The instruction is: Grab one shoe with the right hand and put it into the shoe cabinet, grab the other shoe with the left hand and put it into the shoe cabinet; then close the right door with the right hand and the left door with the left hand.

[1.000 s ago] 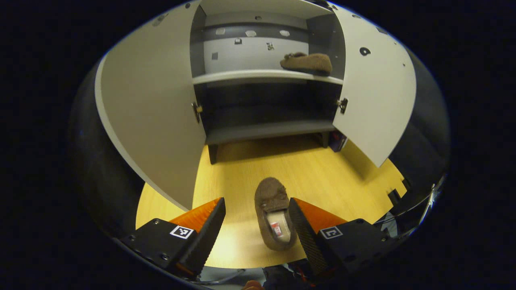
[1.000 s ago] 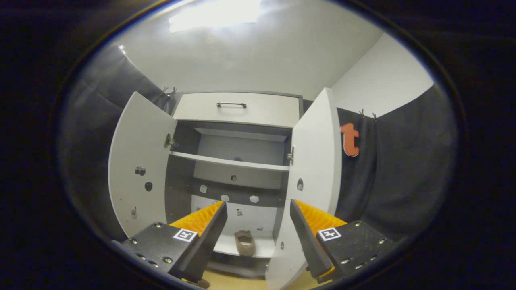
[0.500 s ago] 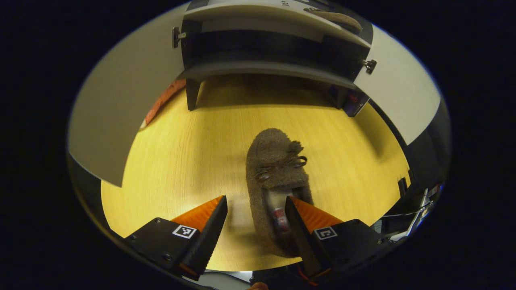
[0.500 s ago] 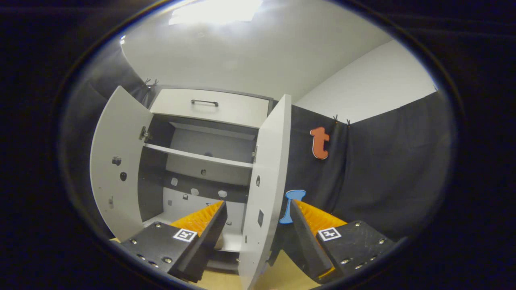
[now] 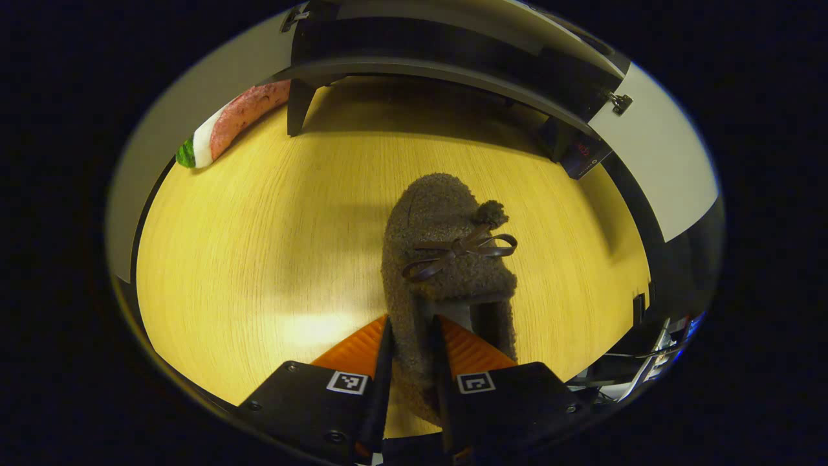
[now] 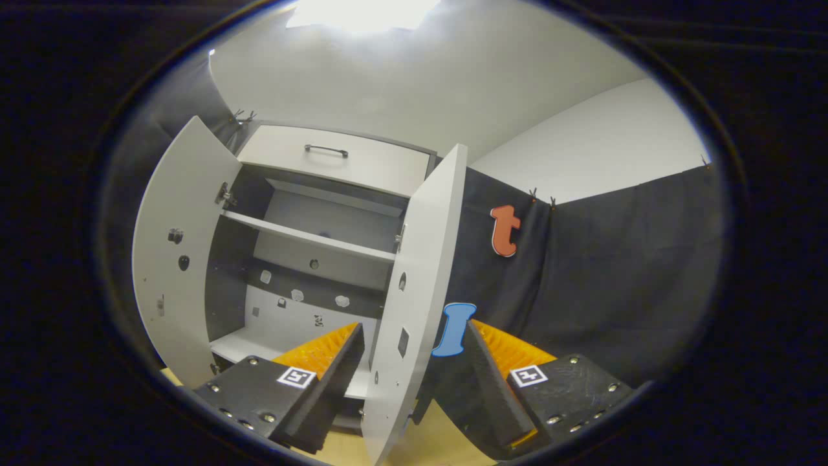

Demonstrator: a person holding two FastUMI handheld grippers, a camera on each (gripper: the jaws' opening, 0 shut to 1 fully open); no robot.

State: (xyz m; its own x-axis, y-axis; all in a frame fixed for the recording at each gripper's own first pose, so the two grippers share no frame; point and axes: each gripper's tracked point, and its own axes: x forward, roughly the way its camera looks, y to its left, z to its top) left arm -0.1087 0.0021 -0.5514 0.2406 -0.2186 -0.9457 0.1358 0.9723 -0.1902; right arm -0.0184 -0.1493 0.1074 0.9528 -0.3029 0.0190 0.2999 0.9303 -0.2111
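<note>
The left gripper (image 5: 409, 362) is pinching the shoe (image 5: 446, 259) by its heel-side wall on the floor (image 5: 259, 246); its toe is pointing ahead toward the cabinet (image 5: 453, 58). The right gripper (image 6: 414, 375) is hanging wide open, holding nothing, beside the right door (image 6: 414, 291).

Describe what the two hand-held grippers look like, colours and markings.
Both match. The left hand-held gripper and the right hand-held gripper each have two black wedge-shaped fingers with ribbed orange backs, on black screwed blocks. Each block carries a small square black-and-white marker.

Left gripper (image 5: 409, 362) jaws clamped; right gripper (image 6: 414, 362) jaws spread.
</note>
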